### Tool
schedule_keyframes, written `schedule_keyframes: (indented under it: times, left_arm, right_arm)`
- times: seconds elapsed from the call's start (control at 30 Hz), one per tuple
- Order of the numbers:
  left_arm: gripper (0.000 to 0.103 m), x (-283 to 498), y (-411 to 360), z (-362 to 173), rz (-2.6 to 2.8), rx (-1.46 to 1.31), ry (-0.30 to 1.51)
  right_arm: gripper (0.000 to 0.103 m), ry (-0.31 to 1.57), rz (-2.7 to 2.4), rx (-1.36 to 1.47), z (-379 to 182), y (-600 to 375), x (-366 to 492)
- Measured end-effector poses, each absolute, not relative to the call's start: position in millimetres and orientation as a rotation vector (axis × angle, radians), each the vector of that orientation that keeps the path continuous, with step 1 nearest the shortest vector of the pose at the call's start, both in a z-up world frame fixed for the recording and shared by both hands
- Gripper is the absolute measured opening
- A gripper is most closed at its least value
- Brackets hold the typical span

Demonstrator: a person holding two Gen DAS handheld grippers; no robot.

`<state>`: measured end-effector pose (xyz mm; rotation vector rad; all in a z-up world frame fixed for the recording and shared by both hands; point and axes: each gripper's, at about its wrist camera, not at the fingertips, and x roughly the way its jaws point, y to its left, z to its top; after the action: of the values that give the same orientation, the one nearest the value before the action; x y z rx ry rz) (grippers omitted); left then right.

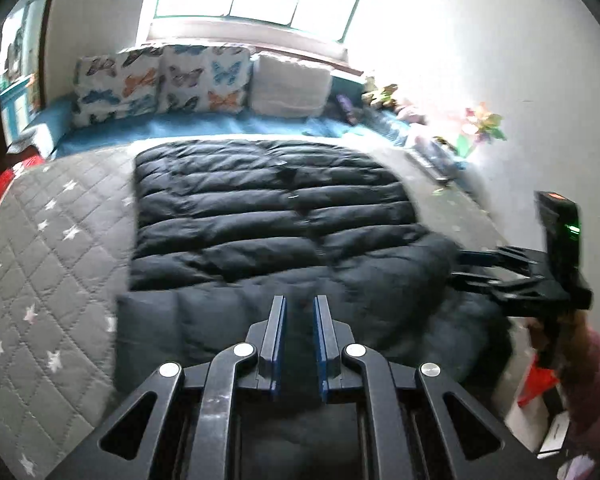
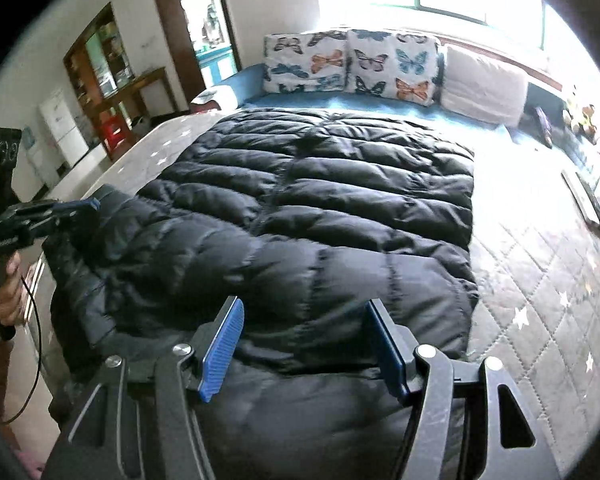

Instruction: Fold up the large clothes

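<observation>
Bedroom, quilted star bedspread (image 2: 548, 280) | black puffer coat (image 2: 320, 208) spread flat | left gripper (image 1: 300, 304) nearly closed, apparently empty | right gripper (image 2: 306, 312) wide, empty | advice: pinch hem corners evenly, fold toward pillows (image 2: 352, 64).

Black puffer coat (image 2: 300, 216) on quilted bed (image 2: 540, 280)

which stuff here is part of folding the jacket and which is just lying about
Part of the job:
- black puffer jacket, spread flat
- left tool, shut, nothing visibly held
- right tool, open above the jacket
- grey star quilt under the jacket

Just lying about:
- butterfly pillows
- white pillow
- soft toys by the wall
</observation>
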<state>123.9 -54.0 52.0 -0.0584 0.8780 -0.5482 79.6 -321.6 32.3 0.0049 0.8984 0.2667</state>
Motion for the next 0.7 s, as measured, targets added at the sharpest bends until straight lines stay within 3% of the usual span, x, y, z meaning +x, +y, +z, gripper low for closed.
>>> schedule_keyframes:
  times: [0.13, 0.4, 0.7]
  left_arm:
    - [0.015, 138.3, -39.7, 21.8, -0.52, -0.073, 0.946]
    - [0.015, 129.6, -28.2, -11.1, -0.541, -0.104, 0.907]
    - [0.015, 127.0, -33.5, -17.6, -0.524, -0.086, 0.894]
  right_arm:
    - [0.07, 0.918, 0.272, -0.002, 20.1, -327.0, 80.1]
    - [0.07, 0.918, 0.291, -0.059, -1.3, -329.1, 76.4]
    - [0.07, 0.9, 0.3, -0.027, -6.6, -334.3, 73.7]
